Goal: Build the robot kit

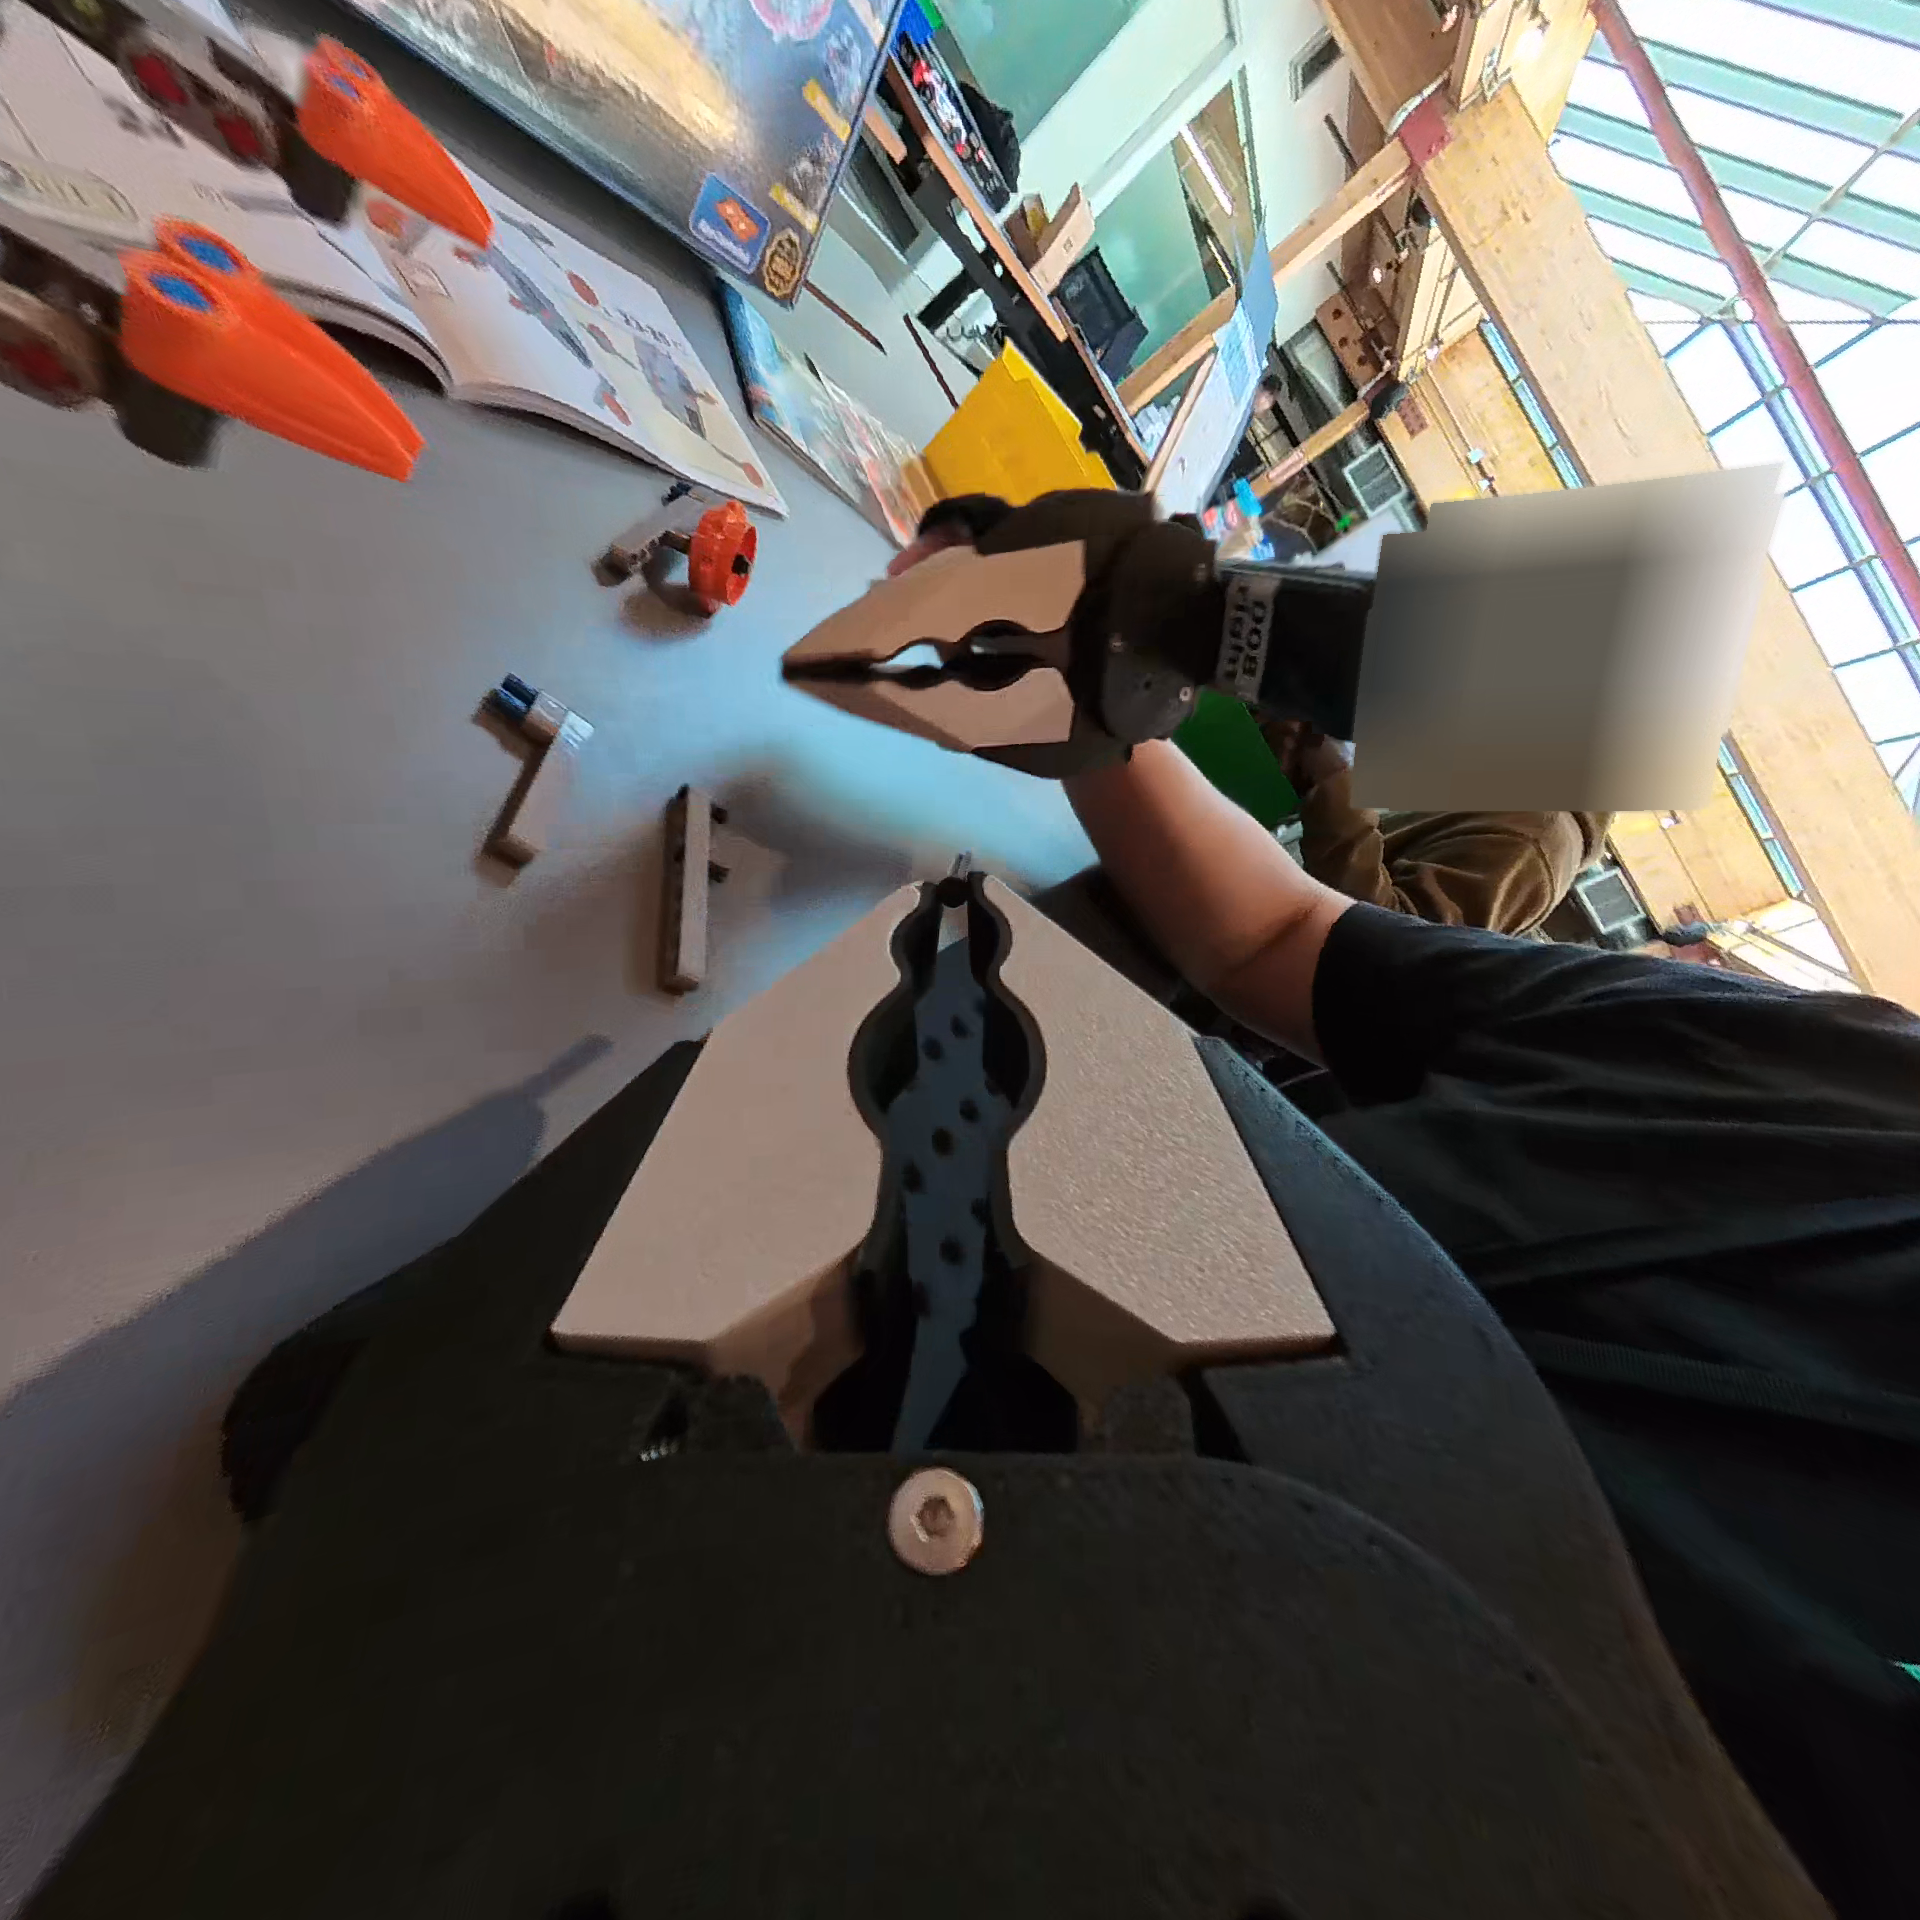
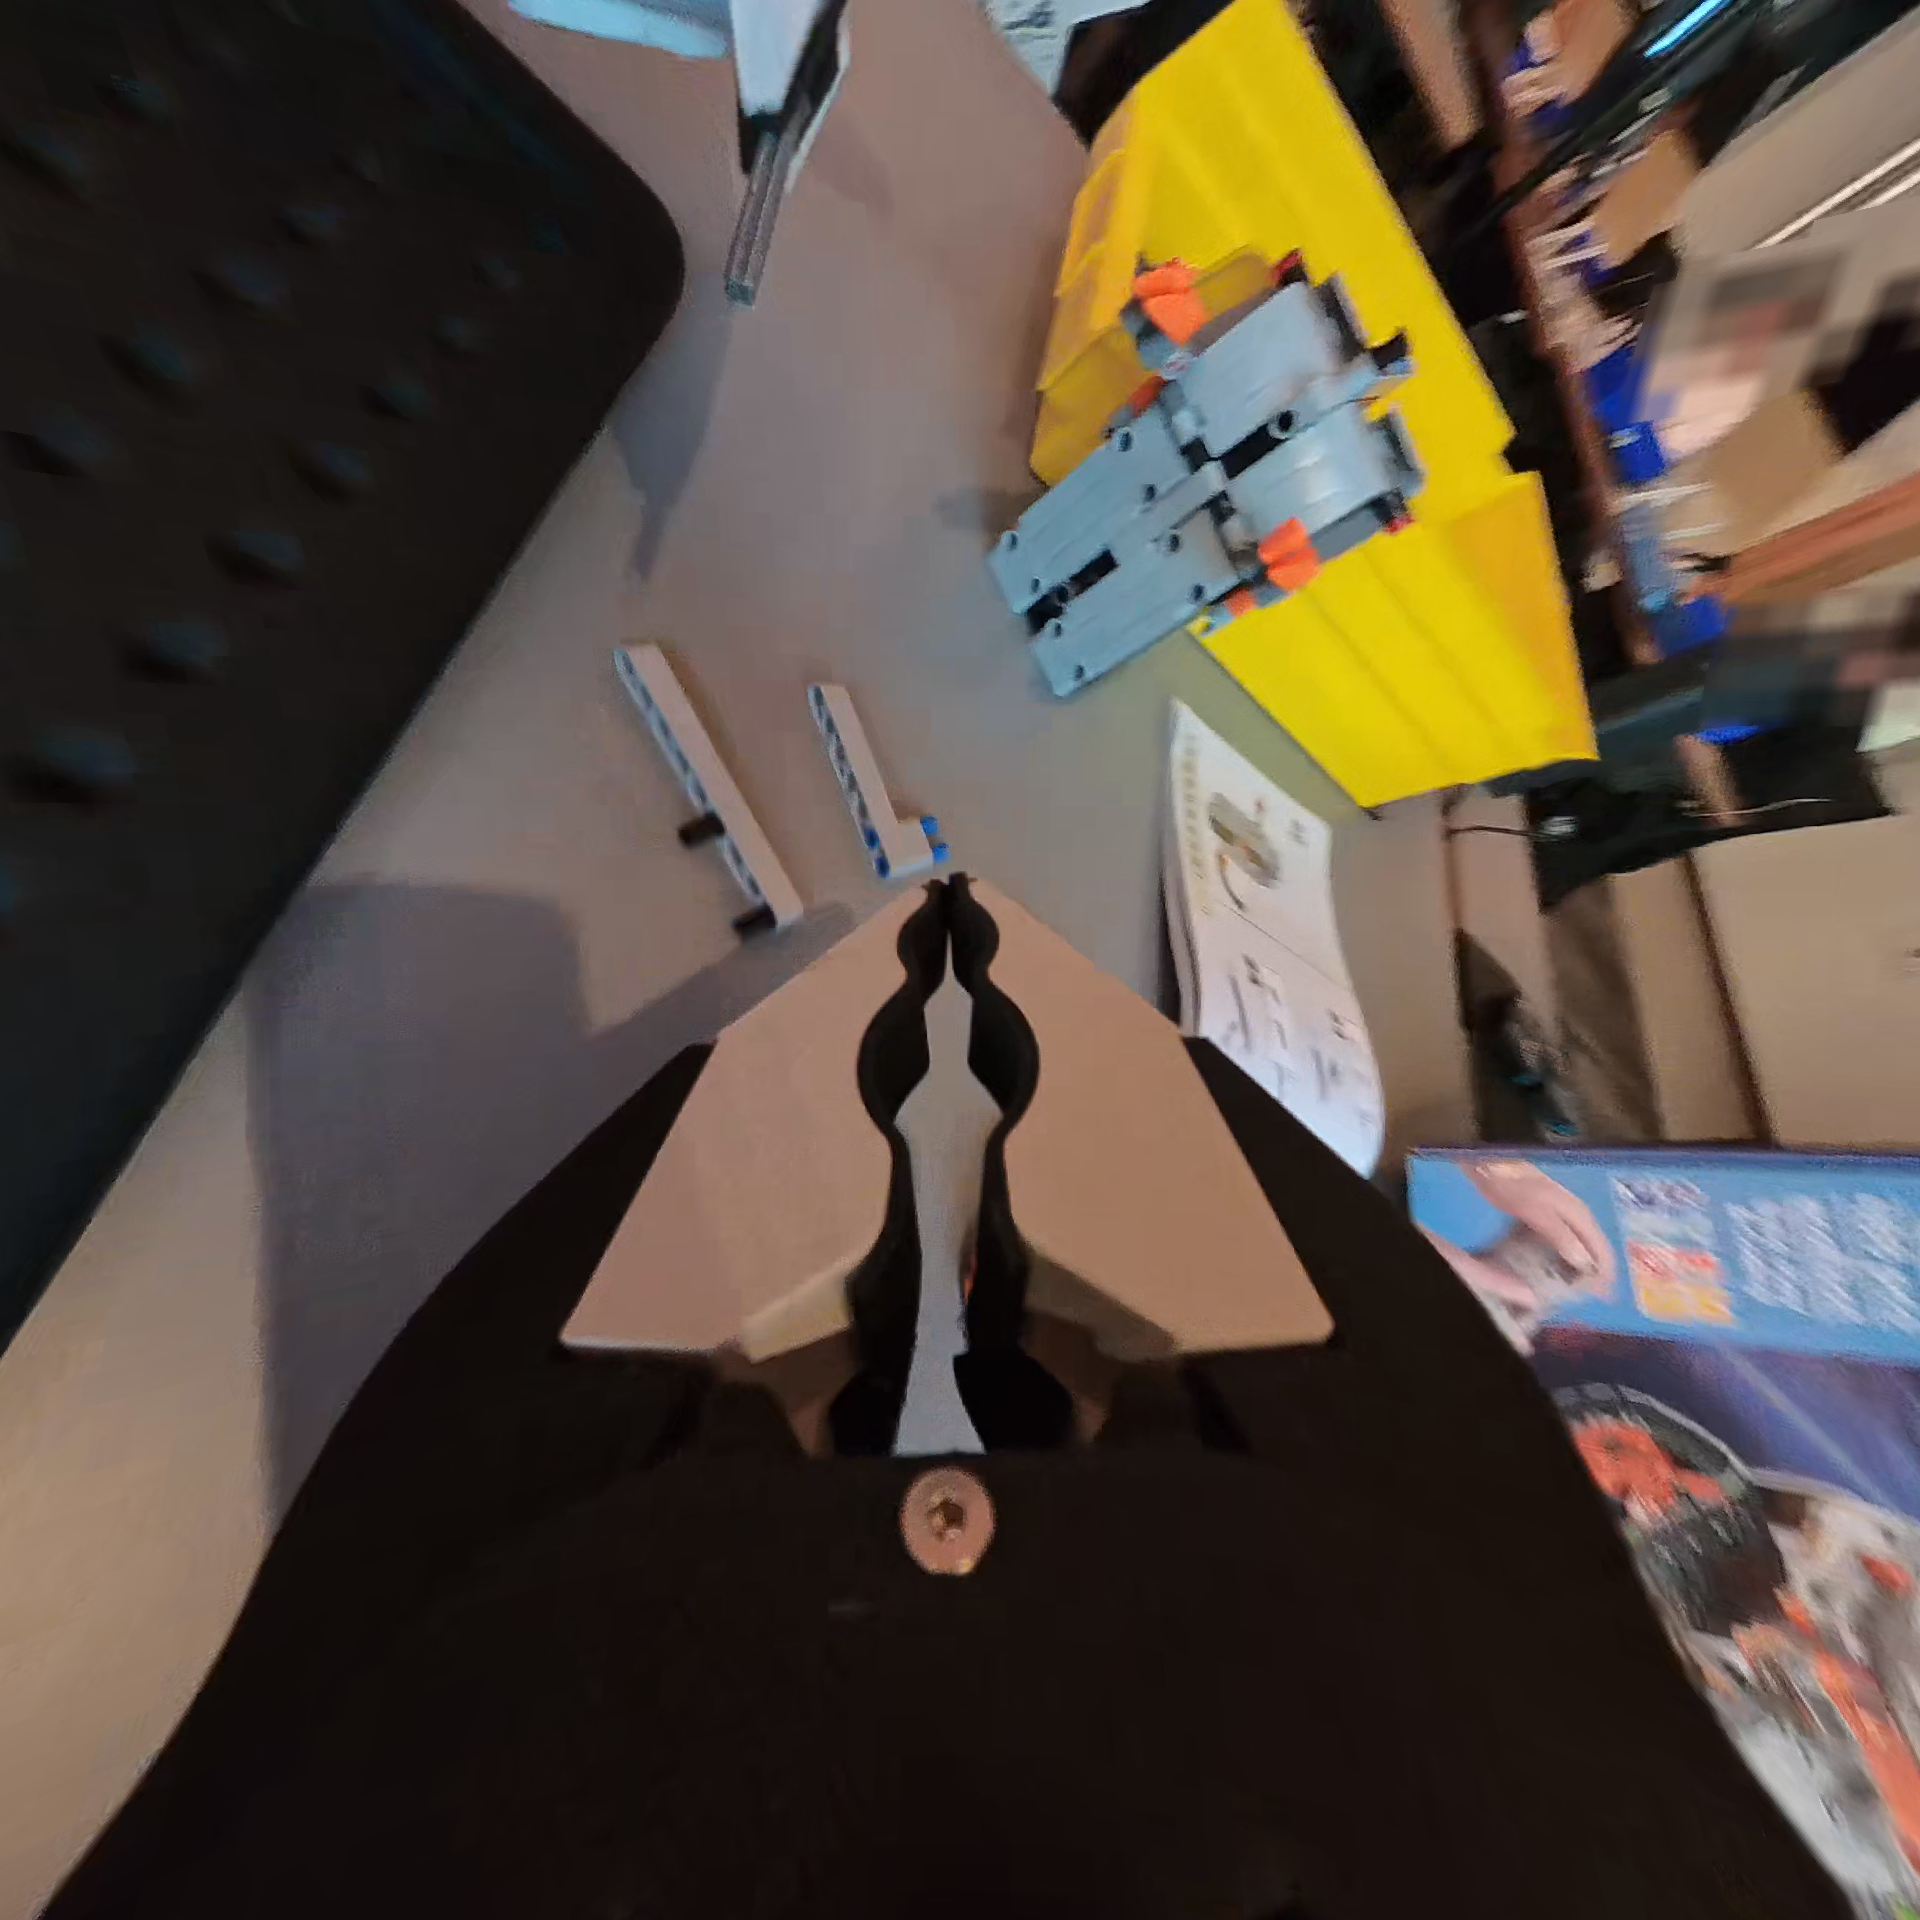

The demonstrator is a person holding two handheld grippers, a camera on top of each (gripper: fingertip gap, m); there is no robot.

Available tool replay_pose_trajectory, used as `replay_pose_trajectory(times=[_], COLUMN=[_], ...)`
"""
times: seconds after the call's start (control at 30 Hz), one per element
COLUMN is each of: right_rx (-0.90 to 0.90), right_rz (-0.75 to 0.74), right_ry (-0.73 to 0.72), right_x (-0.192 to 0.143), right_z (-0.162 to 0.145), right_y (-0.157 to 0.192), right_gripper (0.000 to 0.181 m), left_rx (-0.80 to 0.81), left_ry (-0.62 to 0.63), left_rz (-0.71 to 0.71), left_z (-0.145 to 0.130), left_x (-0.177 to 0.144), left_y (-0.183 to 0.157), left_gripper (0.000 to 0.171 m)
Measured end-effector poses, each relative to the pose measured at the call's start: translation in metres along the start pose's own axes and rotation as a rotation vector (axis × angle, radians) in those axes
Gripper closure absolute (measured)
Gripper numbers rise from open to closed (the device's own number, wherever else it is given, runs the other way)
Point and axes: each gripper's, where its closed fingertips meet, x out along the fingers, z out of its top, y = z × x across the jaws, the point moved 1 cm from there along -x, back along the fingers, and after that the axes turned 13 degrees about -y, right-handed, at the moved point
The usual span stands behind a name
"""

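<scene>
My left gripper (image 1: 956, 891) is shut on a small dark pin (image 1: 961, 862) that pokes out past its tips, held above the grey table (image 1: 260, 935). Just beyond it lie a straight grey beam with black pins (image 1: 686, 904) and an L-shaped grey beam with blue pins (image 1: 525, 769). My right gripper (image 1: 792, 670) hovers over the table farther on, jaws closed and nothing visible between them. In the right wrist view its tips (image 2: 951, 883) sit right next to the L-shaped beam (image 2: 868, 784), with the straight beam (image 2: 707, 779) to the left.
A small beam with an orange gear (image 1: 717, 551), an open instruction booklet (image 1: 582, 332), a model with orange cones (image 1: 260, 343), a printed box (image 1: 675, 104) and a yellow bin (image 1: 1008, 426) lie beyond. A grey model (image 2: 1205, 478) rests against the bin (image 2: 1403, 644). A black perforated chair (image 2: 260, 416) stands to the left.
</scene>
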Motion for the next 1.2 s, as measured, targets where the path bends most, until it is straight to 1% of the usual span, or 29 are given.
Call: replay_pose_trajectory(times=[0.1, 0.17, 0.23, 0.3, 0.33, 0.37, 0.4, 0.5, 0.63, 0.67, 0.7, 0.73, 0.77, 0.8, 0.87, 0.93, 0.97, 1.0, 1.03, 1.1, 1.2], right_rx=[0.007, 0.033, 0.095, 0.197, 0.228, 0.233, 0.235, 0.255, 0.344, 0.358, 0.398, 0.392, 0.357, 0.281, 0.184, 0.159, 0.122, 0.058, -0.012, -0.098, -0.133], right_rz=[-0.03, 0.006, 0.06, 0.108, 0.14, 0.164, 0.211, 0.389, 0.586, 0.622, 0.654, 0.644, 0.6, 0.54, 0.397, 0.247, 0.175, 0.11, 0.062, 0.02, 0.004], right_ry=[-0.002, 0.017, -0.009, -0.051, -0.048, -0.025, 0.013, 0.124, 0.305, 0.341, 0.324, 0.329, 0.315, 0.302, 0.169, 0.03, 0.001, -0.001, 0.029, 0.115, 0.144], right_x=[-0.026, -0.028, -0.014, 0.008, 0.02, 0.033, 0.044, 0.066, 0.073, 0.072, 0.072, 0.072, 0.072, 0.069, 0.057, 0.031, 0.016, 0.001, -0.014, -0.037, -0.055], right_z=[-0.006, -0.013, -0.01, 0.0, 0.003, 0.002, -0.001, -0.008, -0.023, -0.029, -0.025, -0.028, -0.029, -0.031, -0.019, -0.002, 0.001, -0.001, -0.005, -0.016, -0.023], right_y=[0.01, 0.017, 0.018, 0.014, 0.011, 0.006, 0.003, 0.004, 0.015, 0.02, 0.023, 0.022, 0.019, 0.014, 0.007, 0.005, 0.005, 0.006, 0.009, 0.019, 0.036], right_gripper=[0.181, 0.181, 0.178, 0.156, 0.147, 0.138, 0.133, 0.137, 0.137, 0.147, 0.174, 0.173, 0.174, 0.174, 0.174, 0.175, 0.175, 0.175, 0.175, 0.174, 0.174], left_rx=[-0.014, -0.026, -0.031, -0.024, -0.018, -0.011, -0.008, 0.004, 0.003, -0.003, -0.01, -0.018, -0.027, -0.038, -0.056, -0.06, -0.06, -0.062, -0.06, -0.031, 0.029], left_ry=[0.022, 0.019, 0.019, 0.021, 0.02, 0.019, 0.021, 0.035, 0.003, -0.007, -0.015, -0.021, -0.026, -0.029, -0.026, -0.011, -0.002, 0.009, 0.023, 0.075, 0.147], left_rz=[-0.002, -0.009, -0.02, -0.028, -0.029, -0.029, -0.026, -0.006, 0.025, 0.029, 0.032, 0.034, 0.033, 0.027, 0.006, 0.0, 0.0, -0.002, 0.005, 0.019, -0.015], left_z=[-0.007, -0.007, -0.005, -0.004, -0.002, -0.002, -0.002, -0.004, 0.0, 0.001, 0.001, 0.002, 0.002, 0.003, 0.002, 0.0, -0.001, -0.003, -0.004, -0.01, -0.015], left_x=[0.005, 0.009, 0.013, 0.018, 0.019, 0.02, 0.021, 0.016, 0.001, -0.003, -0.006, -0.008, -0.009, -0.009, -0.008, -0.004, -0.001, 0.003, 0.009, 0.027, 0.056], left_y=[0.002, 0.003, 0.003, 0.0, -0.002, -0.004, -0.006, -0.009, -0.007, -0.005, -0.003, -0.001, 0.001, 0.002, 0.002, 0.001, 0.002, 0.001, 0.002, 0.003, -0.011], left_gripper=[0.168, 0.168, 0.168, 0.168, 0.168, 0.168, 0.168, 0.168, 0.168, 0.168, 0.168, 0.168, 0.168, 0.168, 0.168, 0.168, 0.168, 0.168, 0.168, 0.168, 0.168])
